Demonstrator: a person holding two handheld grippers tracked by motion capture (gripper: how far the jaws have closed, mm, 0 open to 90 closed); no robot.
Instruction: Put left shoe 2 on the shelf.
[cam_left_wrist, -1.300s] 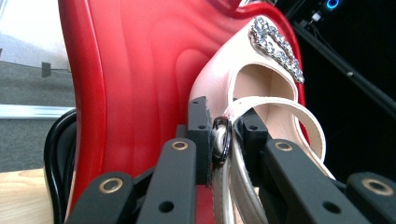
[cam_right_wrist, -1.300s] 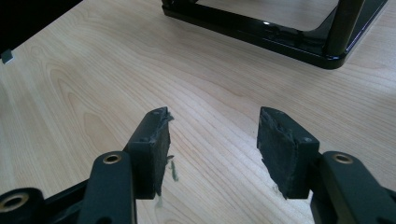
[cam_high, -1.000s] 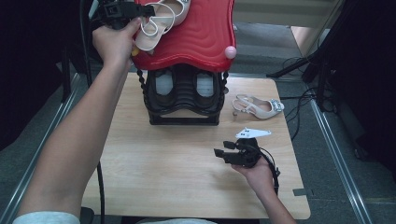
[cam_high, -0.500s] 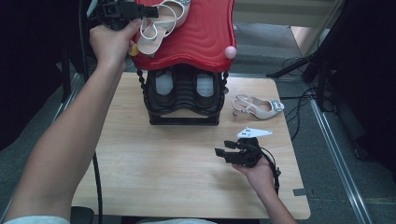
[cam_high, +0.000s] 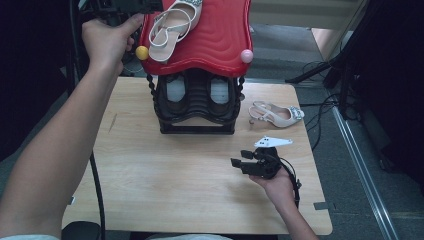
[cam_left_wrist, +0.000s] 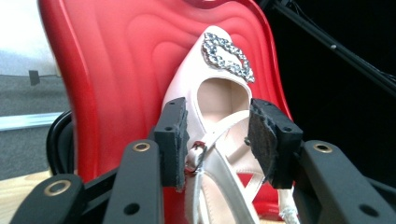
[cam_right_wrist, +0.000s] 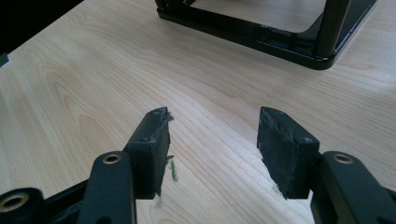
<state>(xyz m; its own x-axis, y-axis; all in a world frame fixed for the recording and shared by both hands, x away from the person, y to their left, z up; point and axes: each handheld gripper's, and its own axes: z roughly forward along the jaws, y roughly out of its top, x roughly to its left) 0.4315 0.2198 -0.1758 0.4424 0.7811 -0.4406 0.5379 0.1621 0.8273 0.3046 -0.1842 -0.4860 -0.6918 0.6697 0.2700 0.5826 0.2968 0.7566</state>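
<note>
Wooden table (cam_high: 150, 190) with a black shoe rack (cam_high: 197, 107) at its far middle, topped by a wavy red shelf (cam_high: 220, 35). One pale strappy shoe (cam_high: 172, 25) with a rhinestone buckle lies on that shelf. At the shelf's left edge, the left gripper (cam_left_wrist: 217, 135) is held up with its jaws apart on either side of the shoe's straps, not pressing them. A second matching shoe (cam_high: 277, 114) lies on the table right of the rack. Near it, the right gripper (cam_high: 242, 163) rests low over bare wood, jaws open and empty.
</note>
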